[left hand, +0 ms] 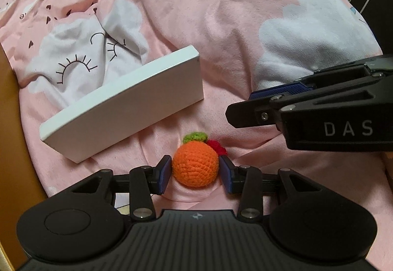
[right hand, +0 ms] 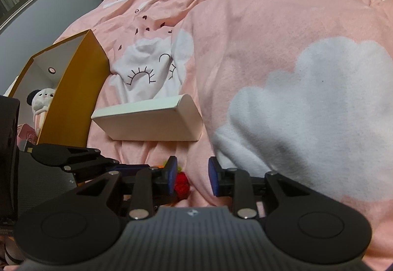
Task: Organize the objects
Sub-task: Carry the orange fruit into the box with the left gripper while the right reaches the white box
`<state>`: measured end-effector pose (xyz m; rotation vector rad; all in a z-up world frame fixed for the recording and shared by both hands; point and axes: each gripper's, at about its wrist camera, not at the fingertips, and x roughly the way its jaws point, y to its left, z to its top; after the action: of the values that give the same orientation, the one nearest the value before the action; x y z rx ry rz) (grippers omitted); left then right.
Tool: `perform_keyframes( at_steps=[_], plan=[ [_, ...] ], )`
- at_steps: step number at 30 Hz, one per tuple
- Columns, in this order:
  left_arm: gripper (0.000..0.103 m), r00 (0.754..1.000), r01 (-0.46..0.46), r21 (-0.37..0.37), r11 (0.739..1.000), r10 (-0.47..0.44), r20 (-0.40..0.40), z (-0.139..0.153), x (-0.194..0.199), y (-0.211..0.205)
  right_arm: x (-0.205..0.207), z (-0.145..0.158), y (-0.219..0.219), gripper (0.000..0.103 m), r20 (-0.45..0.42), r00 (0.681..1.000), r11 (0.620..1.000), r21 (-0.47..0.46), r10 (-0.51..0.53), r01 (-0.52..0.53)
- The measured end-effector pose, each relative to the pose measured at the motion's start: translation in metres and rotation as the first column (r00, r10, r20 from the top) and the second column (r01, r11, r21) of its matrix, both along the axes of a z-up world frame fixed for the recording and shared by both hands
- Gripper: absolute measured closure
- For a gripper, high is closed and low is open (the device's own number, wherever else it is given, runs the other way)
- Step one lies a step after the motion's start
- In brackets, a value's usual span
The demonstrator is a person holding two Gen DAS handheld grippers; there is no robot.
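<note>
Nearest, the left gripper (left hand: 195, 169) brackets a crocheted orange ball (left hand: 195, 164) lying on the bed's pink cloud-print blanket (left hand: 221, 25), pads just beside it with slight gaps, not pressing. The right gripper (right hand: 192, 176) stands open, a red crocheted piece (right hand: 181, 183) against its left pad. Farther back rests a white box (left hand: 127, 104), then a yellow-sided box (right hand: 73, 99).

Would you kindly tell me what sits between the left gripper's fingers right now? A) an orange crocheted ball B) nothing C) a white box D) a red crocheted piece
A: in the left wrist view the orange crocheted ball lies on the pink blanket between the left gripper pads.
</note>
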<state>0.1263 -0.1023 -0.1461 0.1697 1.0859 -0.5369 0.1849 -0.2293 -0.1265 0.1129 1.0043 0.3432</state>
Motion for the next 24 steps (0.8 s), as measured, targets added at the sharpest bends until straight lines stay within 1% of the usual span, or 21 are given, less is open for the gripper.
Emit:
perform_keyframes(
  at_steps=[7, 11, 15, 19, 21, 22, 24],
  plan=[
    [0.057, 1.000, -0.020, -0.018, 1.000, 0.020, -0.002, 0.002, -0.002, 0.003, 0.001, -0.002, 0.002, 0.073, -0.009, 1.000, 1.000, -0.003, 0.001, -0.001],
    [0.057, 0.999, -0.035, -0.022, 0.999, 0.035, 0.027, 0.011, -0.008, 0.007, 0.002, -0.001, 0.001, 0.073, -0.004, 1.000, 1.000, 0.003, 0.001, -0.001],
    [0.057, 0.995, -0.075, -0.037, 0.996, 0.077, 0.063, 0.028, -0.017, 0.016, 0.001, 0.000, 0.000, 0.073, 0.006, 1.000, 1.000, 0.009, -0.005, 0.005],
    [0.057, 0.986, -0.128, -0.070, 0.989, 0.135, 0.097, 0.051, -0.027, 0.030, -0.004, 0.006, 0.004, 0.073, 0.046, 0.999, 1.000, -0.018, -0.002, 0.003],
    [0.057, 0.980, -0.147, -0.084, 0.985, 0.157, 0.120, 0.063, -0.032, 0.035, -0.006, 0.009, 0.010, 0.073, 0.067, 0.998, 0.999, -0.044, 0.022, -0.019],
    [0.057, 0.977, -0.154, -0.090, 0.984, 0.165, 0.132, 0.069, -0.026, 0.038, -0.007, 0.011, 0.012, 0.073, 0.073, 0.997, 0.998, -0.056, 0.038, -0.034],
    [0.057, 0.970, -0.170, -0.094, 0.981, 0.183, 0.159, 0.079, -0.030, 0.047, -0.008, 0.015, 0.020, 0.073, 0.086, 0.993, 0.994, -0.078, 0.086, -0.079]
  ],
)
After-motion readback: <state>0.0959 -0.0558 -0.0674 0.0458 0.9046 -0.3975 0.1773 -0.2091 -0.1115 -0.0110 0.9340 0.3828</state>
